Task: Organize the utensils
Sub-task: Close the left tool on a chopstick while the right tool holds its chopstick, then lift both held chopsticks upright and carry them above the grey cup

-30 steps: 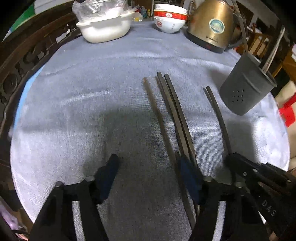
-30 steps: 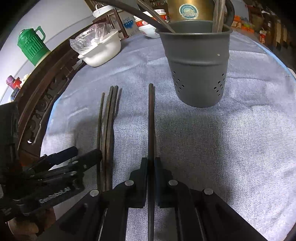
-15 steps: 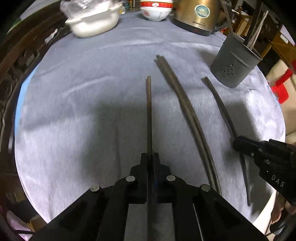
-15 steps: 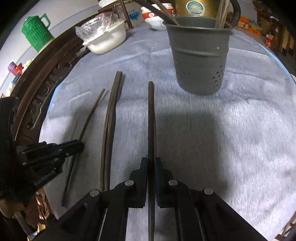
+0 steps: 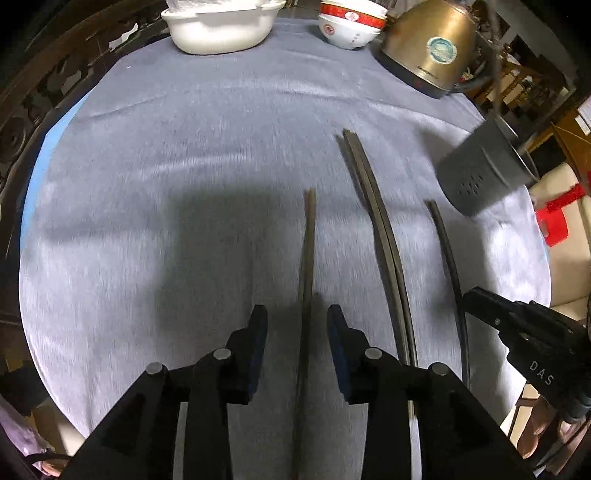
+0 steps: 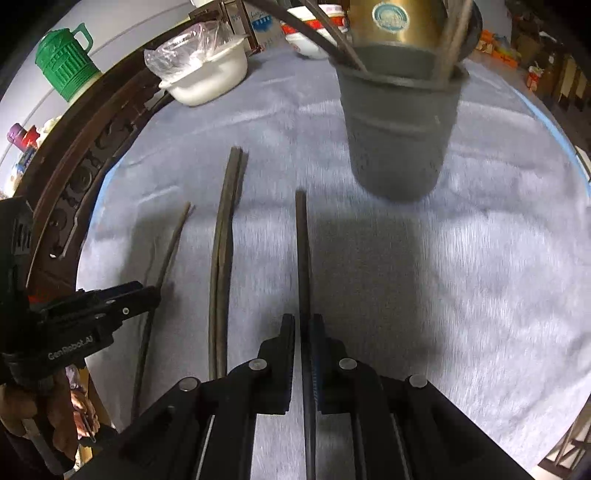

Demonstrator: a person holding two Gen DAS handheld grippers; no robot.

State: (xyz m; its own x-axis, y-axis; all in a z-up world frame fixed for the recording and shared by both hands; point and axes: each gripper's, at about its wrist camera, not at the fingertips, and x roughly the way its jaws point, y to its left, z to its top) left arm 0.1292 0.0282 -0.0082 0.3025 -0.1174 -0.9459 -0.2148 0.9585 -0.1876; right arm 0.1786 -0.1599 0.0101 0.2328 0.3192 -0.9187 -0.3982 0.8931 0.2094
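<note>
Dark chopsticks lie on a grey cloth. My left gripper [image 5: 297, 325] is open, its jaws either side of one chopstick [image 5: 308, 251] without touching it. A pair of chopsticks [image 5: 380, 229] lies to its right, then a single one [image 5: 445, 251]. My right gripper [image 6: 303, 328] is shut on that single chopstick [image 6: 302, 251], which points at the grey utensil holder [image 6: 399, 129]. The holder has several utensils in it and also shows in the left wrist view [image 5: 484, 177]. The pair [image 6: 223, 251] and the left gripper [image 6: 147, 295] show at left in the right wrist view.
At the table's far side stand a white basin [image 5: 221, 26], stacked bowls [image 5: 349, 26] and a gold kettle [image 5: 432, 48]. A green jug [image 6: 66, 62] sits beyond the carved wooden rim [image 6: 74, 173]. A red object [image 5: 557, 221] lies off the right edge.
My left gripper, shut on a chopstick half a second ago, has opened, and that chopstick now lies between its jaws. My right gripper stays shut on its chopstick, closer to the holder.
</note>
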